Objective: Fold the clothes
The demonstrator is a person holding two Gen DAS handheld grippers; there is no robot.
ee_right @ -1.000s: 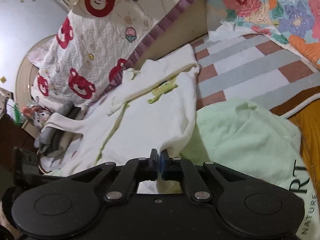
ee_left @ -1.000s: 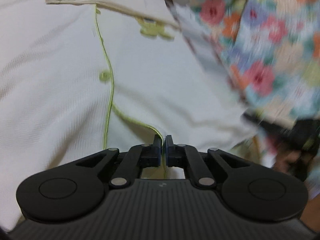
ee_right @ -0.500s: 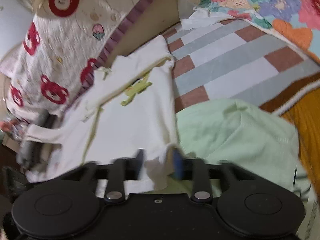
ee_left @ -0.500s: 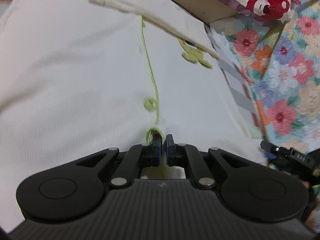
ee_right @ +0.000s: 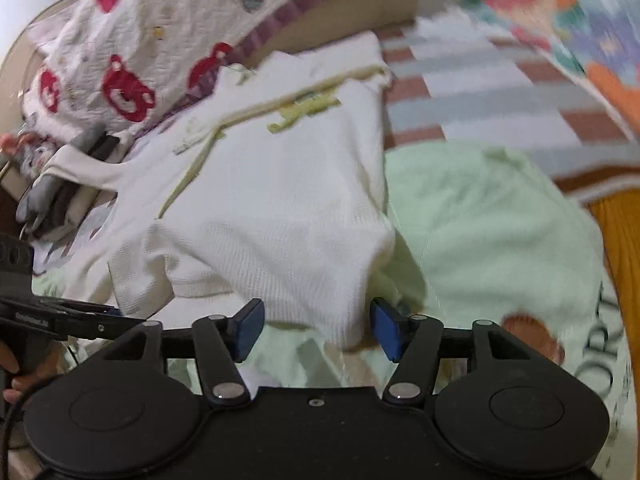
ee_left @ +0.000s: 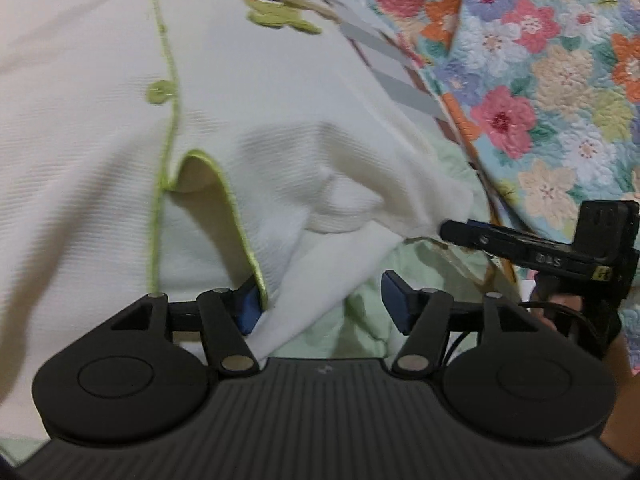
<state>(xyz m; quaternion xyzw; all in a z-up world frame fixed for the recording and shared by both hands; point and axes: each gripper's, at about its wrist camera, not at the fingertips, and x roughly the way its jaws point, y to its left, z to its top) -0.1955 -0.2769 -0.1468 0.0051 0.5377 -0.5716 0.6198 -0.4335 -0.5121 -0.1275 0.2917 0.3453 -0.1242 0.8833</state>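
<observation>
A white waffle-knit baby garment (ee_left: 260, 112) with lime-green piping and a green frog patch lies spread on the bed; it also shows in the right wrist view (ee_right: 272, 200). My left gripper (ee_left: 320, 306) is open at its near hem, with the piped edge resting against the left pad. My right gripper (ee_right: 316, 330) is open, with the garment's lower corner lying loose between its pads. The right gripper also shows in the left wrist view (ee_left: 480, 236) at the hem's right corner.
A pale green garment (ee_right: 500, 240) with dark lettering lies under and to the right of the white one. A striped sheet (ee_right: 480, 92) and a floral quilt (ee_left: 540, 80) lie beyond. A bear-print quilt (ee_right: 140, 52) hangs at the back left.
Both grippers have opened and let go of the white garment's hem. The garment has dropped flat onto the green one.
</observation>
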